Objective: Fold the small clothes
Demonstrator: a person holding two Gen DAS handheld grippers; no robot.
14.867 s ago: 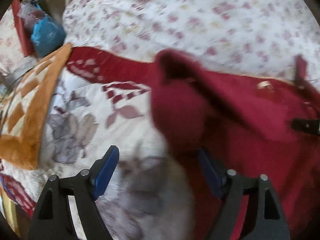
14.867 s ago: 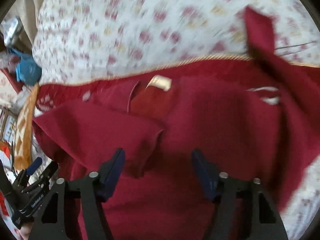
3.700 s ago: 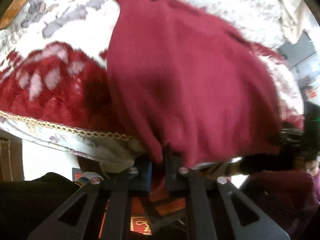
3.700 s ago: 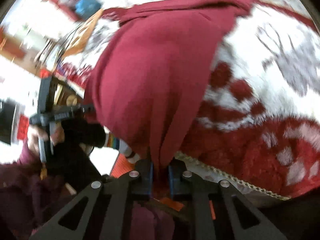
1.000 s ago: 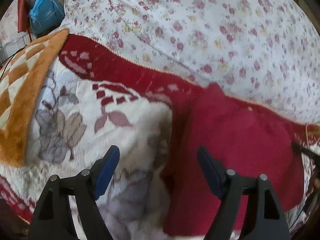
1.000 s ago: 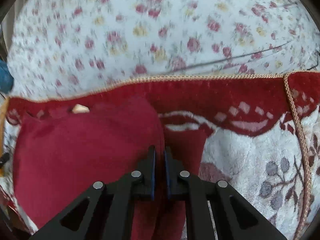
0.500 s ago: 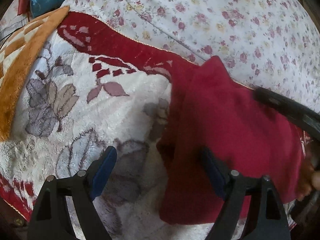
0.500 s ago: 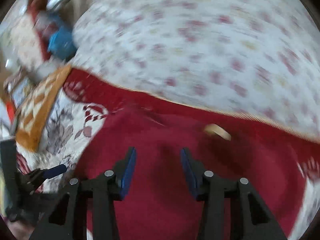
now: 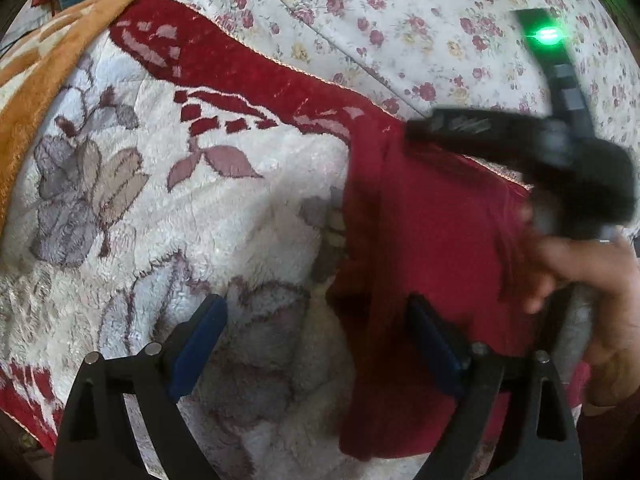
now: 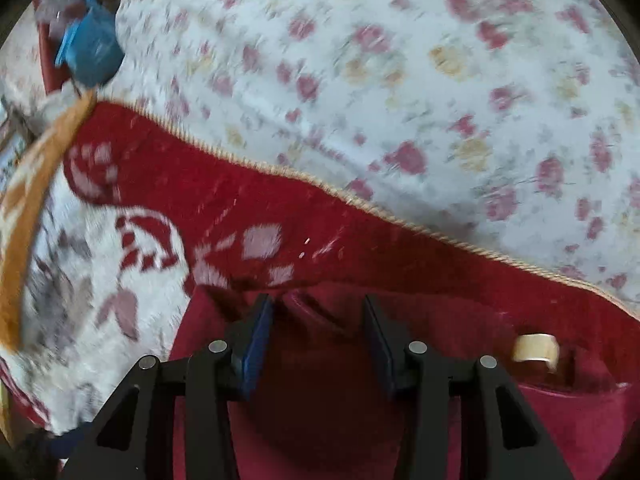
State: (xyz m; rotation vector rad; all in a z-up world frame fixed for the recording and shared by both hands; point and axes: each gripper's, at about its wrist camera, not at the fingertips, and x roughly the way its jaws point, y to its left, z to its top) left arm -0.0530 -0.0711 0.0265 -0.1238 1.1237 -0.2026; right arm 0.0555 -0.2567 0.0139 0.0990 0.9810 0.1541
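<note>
Your dark red knit garment (image 9: 432,240) lies folded flat on the white-and-red floral plush blanket (image 9: 224,216) on the bed. It's soft, light and limp, so pinch a doubled edge or corner. Left claw (image 9: 316,332) has just been opening, spread wide, straddling the garment's left edge without pressing. Right claw (image 10: 318,344) is half open above its top edge, empty.

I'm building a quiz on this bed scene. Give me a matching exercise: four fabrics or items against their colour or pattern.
Things:
1. garment
2. plush blanket
3. bedsheet
4. bag

Descriptions:
A. white with small pink roses
B. blue
C. plain dark red
D. white pile with grey leaves and a red border

Pairs: 1-C, 2-D, 3-A, 4-B
</note>
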